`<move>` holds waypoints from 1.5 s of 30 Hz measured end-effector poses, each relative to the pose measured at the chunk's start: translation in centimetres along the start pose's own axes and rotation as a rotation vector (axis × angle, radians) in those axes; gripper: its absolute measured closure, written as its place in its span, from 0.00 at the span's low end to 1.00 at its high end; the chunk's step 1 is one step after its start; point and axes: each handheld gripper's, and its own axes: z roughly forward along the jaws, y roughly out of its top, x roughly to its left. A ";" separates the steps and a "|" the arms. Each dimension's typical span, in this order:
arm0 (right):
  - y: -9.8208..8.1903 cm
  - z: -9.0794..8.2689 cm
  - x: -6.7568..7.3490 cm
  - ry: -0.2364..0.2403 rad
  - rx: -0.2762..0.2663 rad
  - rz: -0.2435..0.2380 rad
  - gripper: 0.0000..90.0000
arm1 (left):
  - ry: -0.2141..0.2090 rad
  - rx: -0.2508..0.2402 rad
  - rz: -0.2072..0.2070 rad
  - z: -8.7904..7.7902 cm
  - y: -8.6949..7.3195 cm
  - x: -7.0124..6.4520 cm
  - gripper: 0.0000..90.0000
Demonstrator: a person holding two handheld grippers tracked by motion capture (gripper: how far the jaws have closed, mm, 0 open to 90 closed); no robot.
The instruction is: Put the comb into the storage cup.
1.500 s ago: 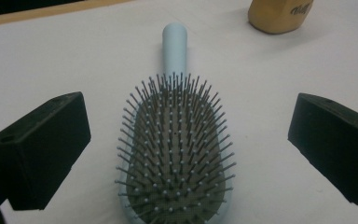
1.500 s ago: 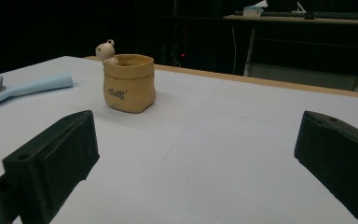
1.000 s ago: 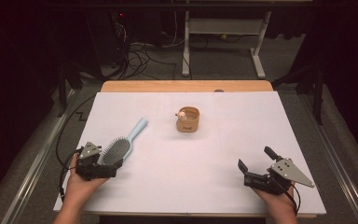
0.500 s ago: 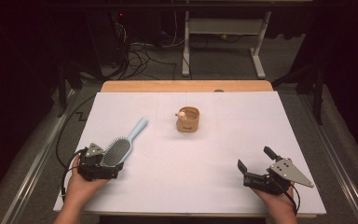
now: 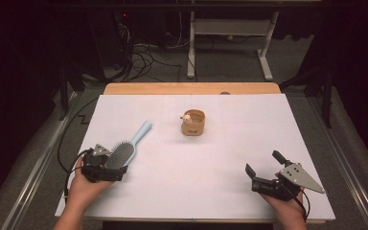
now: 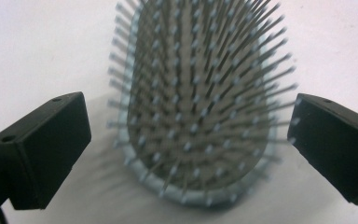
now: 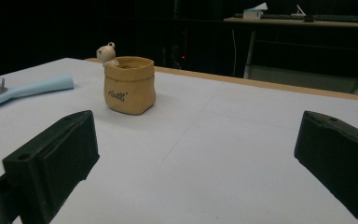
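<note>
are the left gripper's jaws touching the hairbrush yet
Apart. In the left gripper view the hairbrush head sits between the open jaws of the left gripper, with white table visible between the left jaw and the bristles; the right jaw nears the bristle tips.

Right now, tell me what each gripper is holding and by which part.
Nothing is held. The left gripper is open, its jaws either side of the hairbrush head without touching. The right gripper is open over bare table.

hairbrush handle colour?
Light blue. The hairbrush handle shows best in the high view; its bristle pad is grey.
</note>
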 end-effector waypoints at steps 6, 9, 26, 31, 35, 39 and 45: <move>0.0 0.0 0.0 0.003 -0.003 -0.003 0.00 | -0.004 0.047 0.008 -0.1 1.6 0.4 0.00; 0.1 0.0 0.1 0.004 -0.002 -0.005 0.00 | -0.044 0.070 -0.019 0.0 2.3 0.8 0.01; 0.1 -0.1 0.2 0.008 -0.002 0.000 0.00 | -0.057 0.249 -0.003 2.0 4.7 1.4 0.04; 0.0 0.0 0.2 0.008 -0.001 0.000 0.00 | -0.060 0.261 0.000 2.2 5.1 1.3 0.04; 0.1 0.0 0.2 0.010 0.000 -0.005 0.00 | -0.058 0.290 0.008 2.5 5.5 1.3 0.06; 0.1 -0.1 0.2 0.007 -0.002 0.001 0.00 | -0.059 0.305 0.007 2.8 5.6 1.3 0.06; 0.1 -0.1 0.2 0.008 -0.003 -0.003 0.00 | -0.075 0.317 0.004 3.0 5.7 1.5 0.07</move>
